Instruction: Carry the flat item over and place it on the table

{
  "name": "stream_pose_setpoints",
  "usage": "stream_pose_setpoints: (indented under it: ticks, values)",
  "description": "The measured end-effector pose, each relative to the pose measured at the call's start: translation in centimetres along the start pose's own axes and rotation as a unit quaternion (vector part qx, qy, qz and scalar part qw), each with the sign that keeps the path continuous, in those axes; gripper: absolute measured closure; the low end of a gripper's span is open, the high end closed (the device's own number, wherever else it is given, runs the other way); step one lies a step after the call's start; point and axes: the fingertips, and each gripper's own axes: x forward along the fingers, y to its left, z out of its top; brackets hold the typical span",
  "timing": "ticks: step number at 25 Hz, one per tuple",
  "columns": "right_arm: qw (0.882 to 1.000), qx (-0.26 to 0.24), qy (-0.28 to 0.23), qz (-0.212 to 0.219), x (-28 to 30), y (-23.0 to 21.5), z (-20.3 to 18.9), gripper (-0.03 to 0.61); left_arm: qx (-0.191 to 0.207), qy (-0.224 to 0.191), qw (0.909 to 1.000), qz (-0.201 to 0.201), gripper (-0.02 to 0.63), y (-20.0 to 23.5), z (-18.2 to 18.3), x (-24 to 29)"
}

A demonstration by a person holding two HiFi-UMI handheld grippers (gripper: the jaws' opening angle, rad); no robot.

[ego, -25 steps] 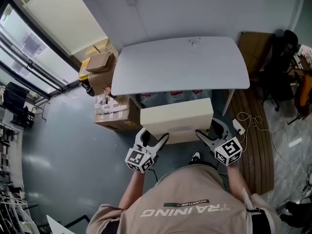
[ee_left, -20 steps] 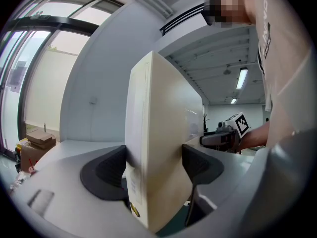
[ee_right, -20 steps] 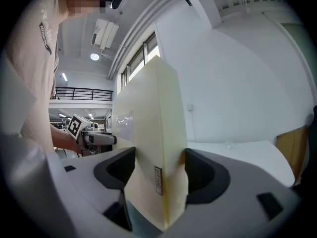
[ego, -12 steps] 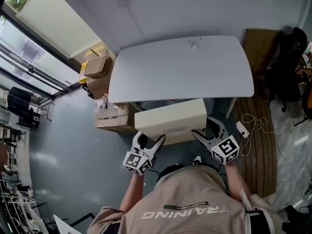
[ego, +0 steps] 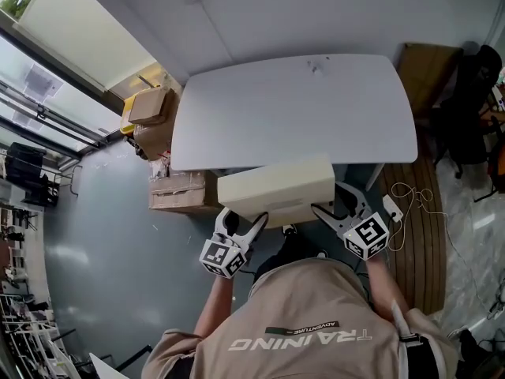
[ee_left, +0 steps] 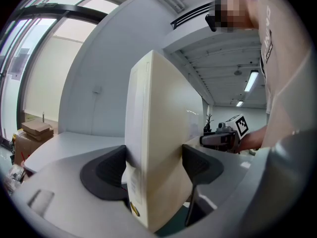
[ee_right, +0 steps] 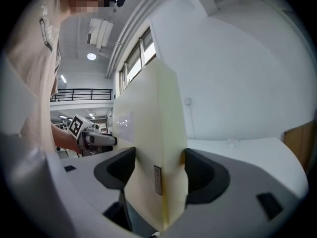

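Observation:
A flat cream box [ego: 276,189] hangs in the air just before the near edge of the grey table [ego: 292,109], its far edge overlapping that edge in the head view. My left gripper [ego: 246,226] is shut on the box's near left corner, and my right gripper [ego: 331,214] is shut on its near right corner. In the left gripper view the cream box [ee_left: 158,148] stands clamped between both dark pads. The right gripper view shows the cream box [ee_right: 151,148] pinched the same way, with a small label on its edge.
Cardboard boxes [ego: 177,189] sit on the floor left of the table, with more cardboard boxes [ego: 148,113] by the window. A wooden panel [ego: 422,227] with a white cable [ego: 406,200] lies on the right. A black chair [ego: 473,109] stands far right. The tabletop carries nothing but a small fitting [ego: 317,66].
The box and both grippers have come closer to the table; its far edge now overlaps the table's near edge. Both grips are unchanged.

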Motion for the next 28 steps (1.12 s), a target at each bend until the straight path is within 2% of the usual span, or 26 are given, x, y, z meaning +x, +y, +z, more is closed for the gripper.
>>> stream_pose_setpoints:
  ticks: [4, 9, 14, 23, 28]
  values:
    - [1.000, 0.002, 0.004, -0.011, 3.3, -2.0, 1.1, 0.293, 0.000, -0.006, 0.9999, -0.010, 0.278, 3.5, 1.3, 2.2]
    - [1.000, -0.020, 0.006, -0.021, 8.3, -4.0, 3.6, 0.293, -0.005, -0.014, 0.9996, -0.024, 0.278, 8.8, 3.0, 4.6]
    - [0.999, -0.010, 0.011, -0.042, 11.9, -5.6, 3.8, 0.293, -0.009, -0.015, 0.9988, -0.045, 0.278, 12.8, 3.5, 6.9]
    - [0.996, -0.001, 0.033, -0.079, 15.8, -7.7, 4.0, 0.293, -0.030, -0.011, 0.9963, -0.080, 0.278, 17.3, 3.4, 10.0]
    - [0.995, 0.015, 0.044, -0.084, 16.9, -9.7, 3.6, 0.293, -0.041, -0.003, 0.9958, -0.082, 0.278, 18.4, 3.1, 12.1]
